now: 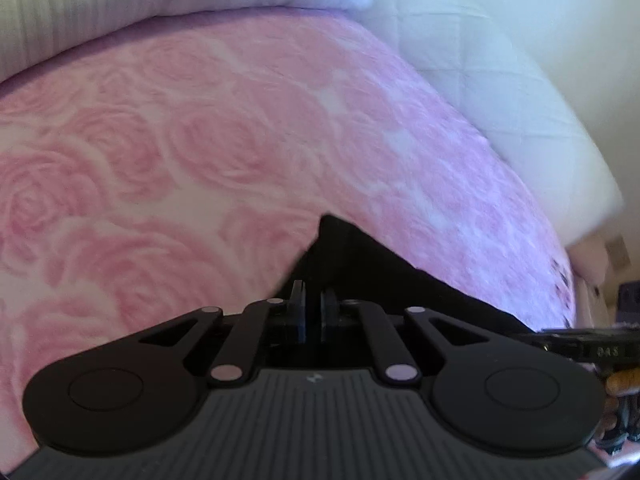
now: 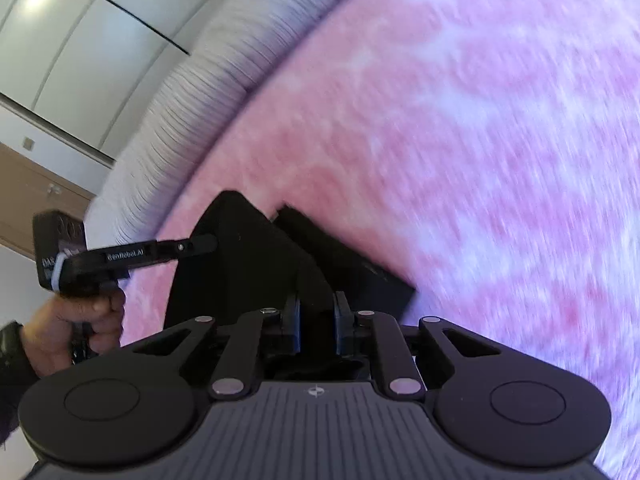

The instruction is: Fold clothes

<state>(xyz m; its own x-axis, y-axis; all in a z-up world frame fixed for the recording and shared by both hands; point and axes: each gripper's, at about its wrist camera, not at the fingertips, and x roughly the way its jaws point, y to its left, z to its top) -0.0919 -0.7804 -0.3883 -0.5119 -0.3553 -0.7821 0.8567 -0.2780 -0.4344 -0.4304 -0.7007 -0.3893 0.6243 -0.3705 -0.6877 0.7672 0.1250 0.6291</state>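
A black garment [image 1: 360, 264] hangs over a pink rose-patterned bedspread [image 1: 180, 140]. My left gripper [image 1: 313, 300] is shut on its edge, and a pointed corner of cloth rises above the fingers. In the right wrist view the same black garment [image 2: 248, 256] shows as two folded flaps, and my right gripper [image 2: 317, 312] is shut on it. The left gripper [image 2: 196, 246] appears there from the side, pinching the cloth's left edge, held by a person's hand [image 2: 80, 320]. The right gripper's body [image 1: 588, 344] shows at the right edge of the left wrist view.
A white striped pillow [image 1: 140, 8] lies at the head of the bed, and a white quilted one [image 1: 500, 60] lies to its right. The right wrist view shows the striped pillow [image 2: 208, 80], white wardrobe panels [image 2: 80, 32] and a wooden cabinet [image 2: 36, 196].
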